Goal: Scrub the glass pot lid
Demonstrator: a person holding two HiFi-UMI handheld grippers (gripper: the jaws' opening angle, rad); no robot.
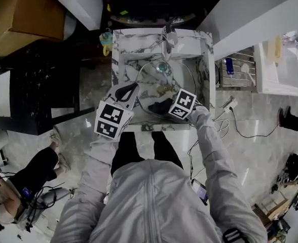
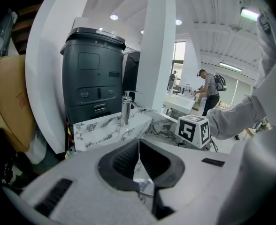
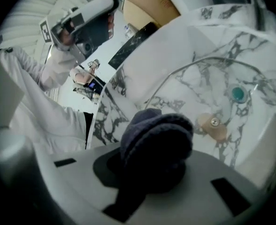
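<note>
The glass pot lid (image 1: 178, 80) lies tilted in the marble sink (image 1: 206, 59), with its wooden knob (image 1: 164, 90) near the middle. My left gripper (image 1: 129, 91) is shut on the lid's left rim; in the left gripper view the thin glass edge (image 2: 143, 181) runs between the closed jaws of the left gripper (image 2: 139, 146). My right gripper (image 1: 165, 107) is shut on a dark blue cloth (image 1: 158, 107) that rests on the lid's near part. In the right gripper view the bunched cloth (image 3: 159, 139) hides the jaws of the right gripper (image 3: 152, 159); beyond it show the knob (image 3: 213, 125) and the lid's rim (image 3: 208, 62).
A chrome faucet (image 1: 168, 39) stands at the sink's back edge above a teal drain (image 1: 162, 67). A dish rack (image 1: 240, 67) stands to the right, a cardboard box (image 1: 17, 14) at the far left. Cables (image 1: 225, 120) lie on the floor. Another person (image 1: 22, 186) crouches at lower left.
</note>
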